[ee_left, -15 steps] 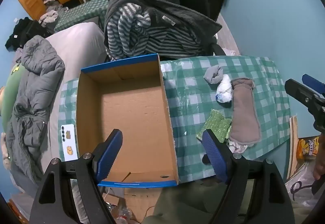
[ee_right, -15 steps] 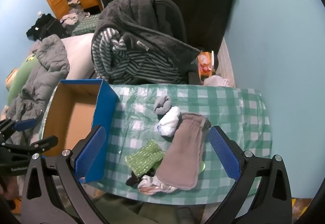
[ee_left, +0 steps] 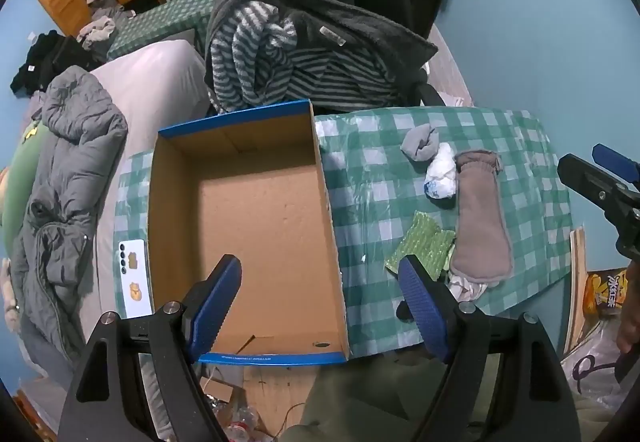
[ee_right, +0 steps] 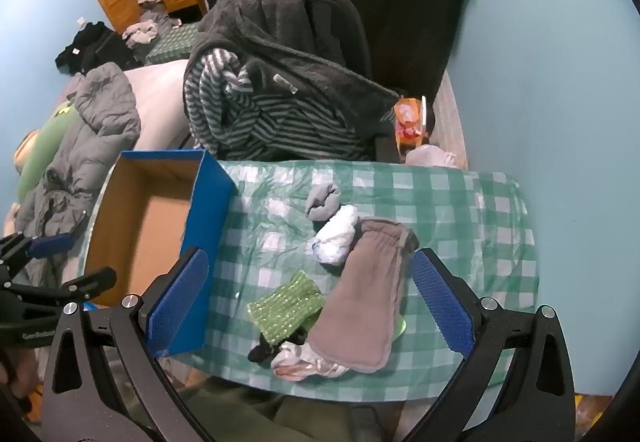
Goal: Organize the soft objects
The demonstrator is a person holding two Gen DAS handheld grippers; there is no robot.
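Observation:
An empty blue cardboard box (ee_left: 256, 226) (ee_right: 140, 234) stands on the left of the green checked table (ee_left: 372, 201) (ee_right: 460, 209). To its right lie soft items: a grey sock ball (ee_left: 420, 141) (ee_right: 323, 199), a white sock ball (ee_left: 440, 175) (ee_right: 336, 238), a long brown sock (ee_left: 480, 222) (ee_right: 368, 294), a green knitted cloth (ee_left: 420, 242) (ee_right: 286, 302), and a white and a black sock (ee_right: 296, 360) at the front edge. My left gripper (ee_left: 320, 302) is open, above the box's front. My right gripper (ee_right: 308, 302) is open, above the sock pile.
A chair draped with a dark fleece and a striped top (ee_left: 300, 53) (ee_right: 272, 101) stands behind the table. A bed with a grey jacket (ee_left: 68, 181) is on the left. A phone (ee_left: 134, 276) lies left of the box.
Both views have shifted only slightly. The grippers stay open and the socks lie as before.

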